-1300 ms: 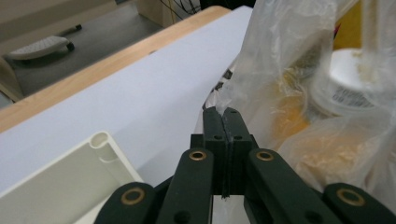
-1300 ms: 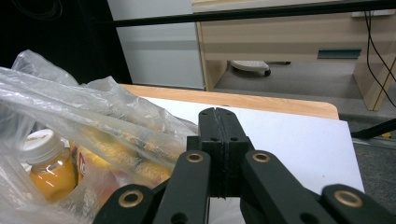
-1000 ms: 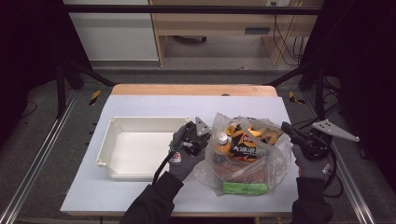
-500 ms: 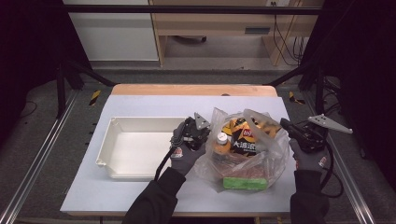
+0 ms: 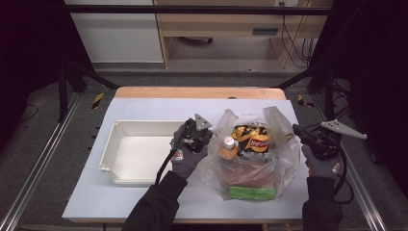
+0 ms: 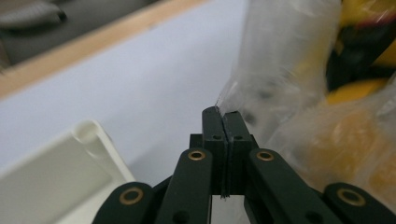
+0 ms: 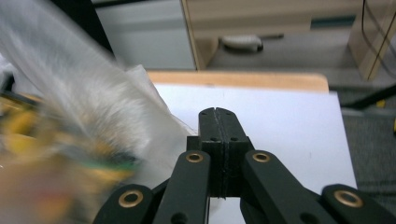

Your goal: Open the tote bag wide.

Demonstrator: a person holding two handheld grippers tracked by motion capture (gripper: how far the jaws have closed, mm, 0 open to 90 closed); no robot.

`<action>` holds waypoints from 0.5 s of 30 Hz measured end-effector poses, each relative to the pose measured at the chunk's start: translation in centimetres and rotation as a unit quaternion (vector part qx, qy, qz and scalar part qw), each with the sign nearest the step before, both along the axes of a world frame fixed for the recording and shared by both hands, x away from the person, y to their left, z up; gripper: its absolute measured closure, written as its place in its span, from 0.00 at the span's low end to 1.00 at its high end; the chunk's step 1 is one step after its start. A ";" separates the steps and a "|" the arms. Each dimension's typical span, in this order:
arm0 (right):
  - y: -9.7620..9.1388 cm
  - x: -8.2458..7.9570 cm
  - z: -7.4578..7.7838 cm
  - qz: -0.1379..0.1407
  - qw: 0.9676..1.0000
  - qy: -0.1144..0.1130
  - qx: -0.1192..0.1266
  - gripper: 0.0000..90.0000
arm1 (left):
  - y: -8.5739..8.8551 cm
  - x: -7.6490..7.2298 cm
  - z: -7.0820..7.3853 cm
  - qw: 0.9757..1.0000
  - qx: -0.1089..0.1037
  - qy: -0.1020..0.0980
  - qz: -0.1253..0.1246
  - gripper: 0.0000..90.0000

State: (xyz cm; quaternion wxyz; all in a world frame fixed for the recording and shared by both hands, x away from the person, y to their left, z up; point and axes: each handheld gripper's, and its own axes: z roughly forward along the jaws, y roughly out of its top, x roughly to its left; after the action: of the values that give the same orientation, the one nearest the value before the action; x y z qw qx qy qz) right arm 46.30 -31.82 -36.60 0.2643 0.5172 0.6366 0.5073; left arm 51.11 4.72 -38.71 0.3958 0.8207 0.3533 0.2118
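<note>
Grey floor point(image 5: 43, 159) around the table point(image 5: 144, 202), metal rails either side. Behind: white cabinet point(image 5: 113, 36), wooden desk point(image 5: 216, 29), cables point(image 5: 288, 33) hanging right. Edges dark.

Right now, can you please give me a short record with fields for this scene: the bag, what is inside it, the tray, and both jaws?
bag: clear plastic bag, upright on the white table, mouth open
contents: yellow chip packet, orange-capped bottle, green item at the bottom
tray: white tray, left of the bag, nothing in it
left gripper: jaws shut, pinching the bag's edge
right gripper: jaws shut beside the bag; grip on plastic unclear
</note>
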 end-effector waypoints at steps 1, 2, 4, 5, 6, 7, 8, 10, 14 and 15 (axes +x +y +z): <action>0.0 0.0 0.0 0.000 1.000 0.000 0.000 1.00 | -0.2 0.1 -0.7 1.000 0.007 0.013 -0.003 0.99; -0.1 0.1 -0.6 -0.001 1.000 0.010 0.001 1.00 | -0.4 0.1 -1.3 1.000 0.010 0.020 -0.005 0.99; -0.6 0.1 -2.6 -0.003 0.999 0.038 0.004 1.00 | -0.7 0.1 -2.2 0.999 0.026 0.039 -0.006 0.98; -0.6 0.1 -2.6 -0.003 0.999 0.038 0.004 1.00 | -0.7 0.1 -2.3 0.999 0.035 0.038 -0.006 0.98; -0.8 0.0 -3.6 -0.004 0.999 0.051 0.002 1.00 | -0.8 0.0 -2.3 0.999 0.033 0.036 -0.007 0.98; -0.9 0.0 -4.0 -0.005 0.999 0.053 0.002 1.00 | -0.7 0.0 -2.4 0.998 0.033 0.047 -0.006 0.96; -1.0 0.0 -4.4 -0.008 0.998 0.059 0.005 1.00 | -0.7 0.0 -2.4 0.998 0.033 0.047 -0.006 0.94; -1.1 0.0 -4.8 -0.011 0.998 0.063 0.005 1.00 | -0.6 0.1 -2.6 0.998 0.035 0.052 -0.006 0.92; -1.1 -0.2 -6.2 -0.017 0.996 0.083 -0.009 0.95 | 0.2 -0.8 -2.2 0.999 0.000 0.039 -0.012 0.75; -1.1 -0.2 -6.2 -0.017 0.996 0.083 -0.009 0.95 | 0.2 -0.8 -2.2 0.999 0.000 0.039 -0.012 0.72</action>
State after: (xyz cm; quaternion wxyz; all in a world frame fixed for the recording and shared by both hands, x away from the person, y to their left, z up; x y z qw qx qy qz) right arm 46.10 -32.92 -42.84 0.2239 0.5657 0.6518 0.4528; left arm 50.36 4.92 -40.88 0.3841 0.8328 0.3584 0.1744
